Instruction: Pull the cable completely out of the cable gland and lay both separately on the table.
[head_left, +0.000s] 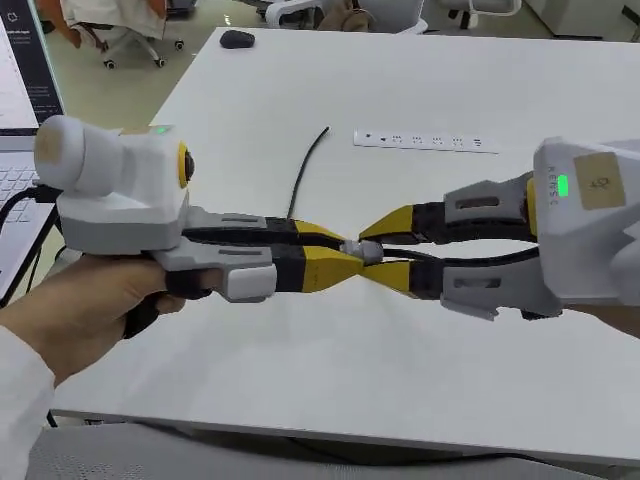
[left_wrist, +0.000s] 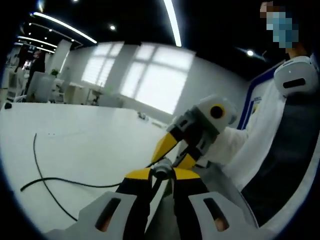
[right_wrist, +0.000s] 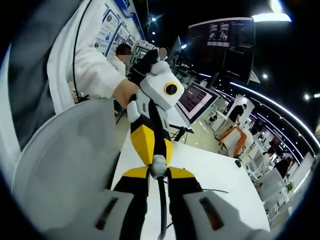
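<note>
Lower left of the head view: left hand (head_left: 90, 310) round the body of the left gripper (head_left: 348, 252), which points right across the frame. Its two jaws are drawn almost together, tips pinching the gland (head_left: 360, 250).

Right gripper (head_left: 372, 253) comes in from the right edge and points left, nose to nose with the other. Its jaws stand in a narrow V, spread at the back, tips closed on the same gland from the far side. Two grippers, one gland, held clear above the table (head_left: 300, 380) at mid-frame.

The gland is grey and small. Its long axis seems to run left to right, in line with both grippers; too small to be sure. In the right gripper view it sits just between the yellow tips, and a dark strand runs from it back down between those jaws. Cannot tell if that strand is the cable.

One cable (head_left: 308, 170), thin and black, lies on the table past the left gripper. It runs towards the top of the frame, free end leaning upper right. In the left gripper view it loops over the table and comes up to the gland.

Further off: one power strip (head_left: 425, 141), long axis left to right. Top left: one mouse (head_left: 237, 39).
</note>
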